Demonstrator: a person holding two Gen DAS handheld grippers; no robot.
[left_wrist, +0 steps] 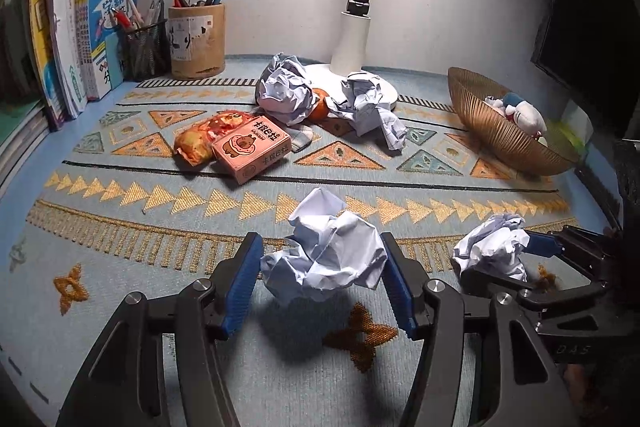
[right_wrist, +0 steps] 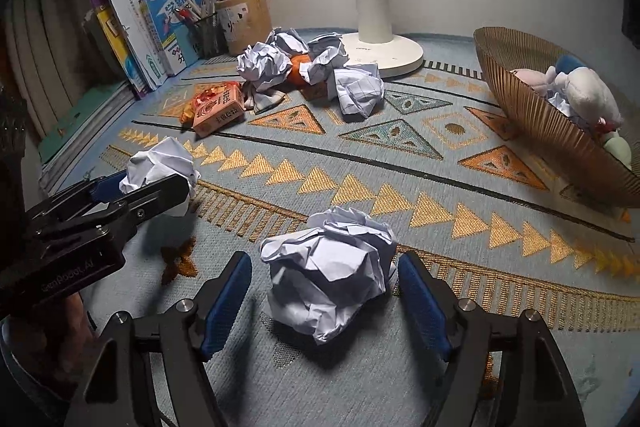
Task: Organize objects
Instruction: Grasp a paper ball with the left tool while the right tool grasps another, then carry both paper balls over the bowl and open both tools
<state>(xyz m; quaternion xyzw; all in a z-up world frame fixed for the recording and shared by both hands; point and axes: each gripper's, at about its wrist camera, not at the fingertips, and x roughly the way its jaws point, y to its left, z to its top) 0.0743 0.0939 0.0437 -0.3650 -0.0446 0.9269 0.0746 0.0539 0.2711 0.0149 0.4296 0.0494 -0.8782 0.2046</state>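
Far left, books (left_wrist: 76, 39) lean on the wall, then two pen holders: a mesh cup (left_wrist: 144, 47) and a wooden pot (left_wrist: 197, 41), both stuffed with pens. Mid-desk (left_wrist: 120, 227) there's a snack bag (left_wrist: 200, 139), a pink box (left_wrist: 252, 147), and an orange (left_wrist: 320, 103) wedged among three crumpled paper balls by the lamp (left_wrist: 360, 39). My left tongs (left_wrist: 322, 287) are part open, pads touching either side of a paper wad (left_wrist: 326, 255) resting on the mat. My right tongs (right_wrist: 324, 303) stand wider, straddling a second wad (right_wrist: 332, 267) with gaps both sides, nothing gripped. That's five paper balls in all on the desk. Far right, the bowl (right_wrist: 532, 115) holds plush toys, how many I can't tell.
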